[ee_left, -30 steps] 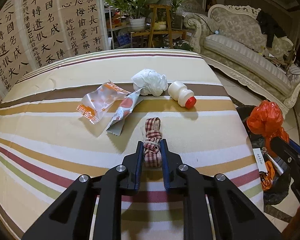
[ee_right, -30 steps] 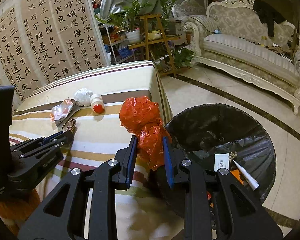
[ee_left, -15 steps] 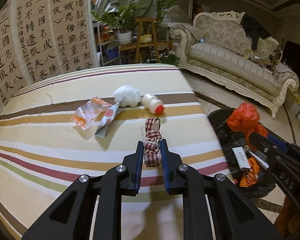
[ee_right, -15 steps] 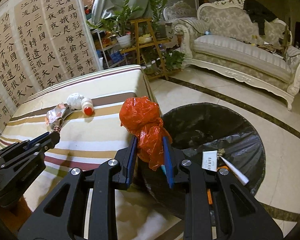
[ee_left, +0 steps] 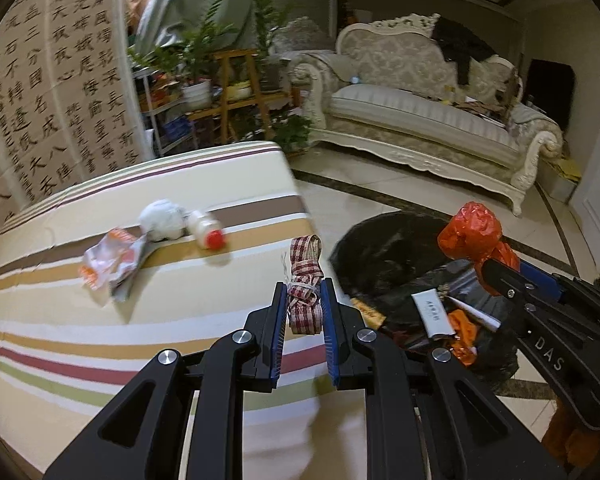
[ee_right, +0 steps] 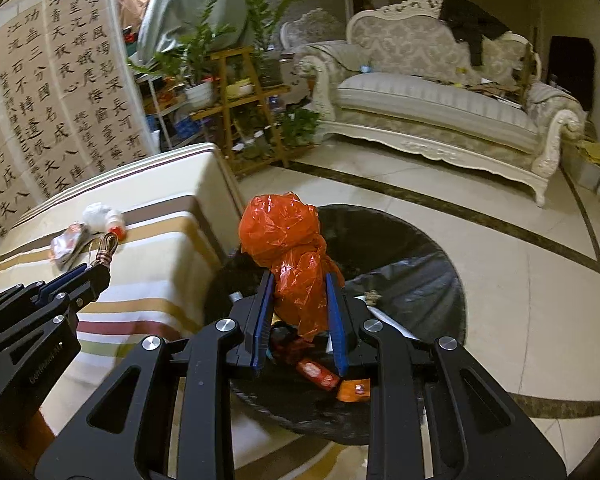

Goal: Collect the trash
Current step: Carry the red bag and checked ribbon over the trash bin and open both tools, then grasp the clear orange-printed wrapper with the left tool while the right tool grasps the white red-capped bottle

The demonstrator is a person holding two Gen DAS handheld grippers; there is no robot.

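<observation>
- Wrappers [ee_left: 112, 260] lie crumpled on the left part of the striped table [ee_left: 80, 344], not yet collected; one shows orange print, and at least one more is tucked against it.
- Just right of them sits a white wad [ee_left: 162, 220], paper or plastic, I cannot tell which, touching a small white bottle [ee_left: 208, 232] with a red cap that lies on its side. Both wait on the table too.
- Next comes the left gripper [ee_left: 303, 308], its jaws pinching a bundle of red-checked ribbon [ee_left: 305, 280]. The bundle is clear of the tabletop and hangs near the table's right edge, short of the bin.
- The black-lined bin [ee_right: 420, 248] stands on the floor right beside the table. Inside it already lie a white paper slip [ee_left: 434, 312], an orange scrap [ee_left: 462, 330] and some small packets [ee_right: 316, 372], so part of the job looks done.
- Farthest right, the right gripper [ee_right: 298, 304] has its jaws closed on a knotted orange plastic bag [ee_right: 288, 240], held above the bin's opening.
- My reading: two pieces are in the air on the way to the bin, the orange bag closer to being dropped than the ribbon.
- Left to do, as I judge it: release both, then fetch the wrappers, the wad and the bottle. Roughly the middle of the job.
</observation>
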